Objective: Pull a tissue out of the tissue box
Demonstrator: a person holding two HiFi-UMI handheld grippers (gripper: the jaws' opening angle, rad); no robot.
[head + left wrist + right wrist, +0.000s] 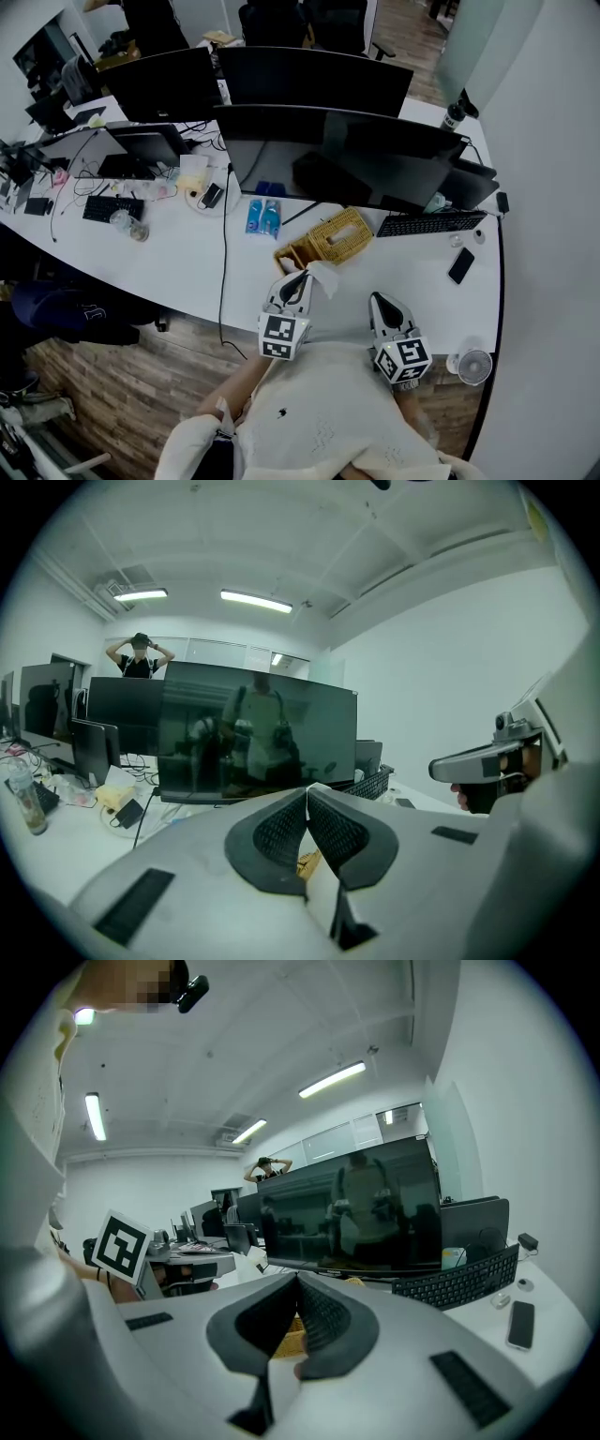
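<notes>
Wicker-cased, the tissue box (339, 234) sat at one o'clock from my left gripper (301, 275), whose jaws were pinched shut on the soft, feather-light, easily torn tissue (325, 277) by its near edge, while my right gripper (378, 302) hung closed and empty at four o'clock.

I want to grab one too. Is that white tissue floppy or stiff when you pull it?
Probably floppy: the tissue looks crumpled where the left gripper pinches it. Likely thin and easy to tear: between the closed jaws it shows only as a sliver.
</notes>
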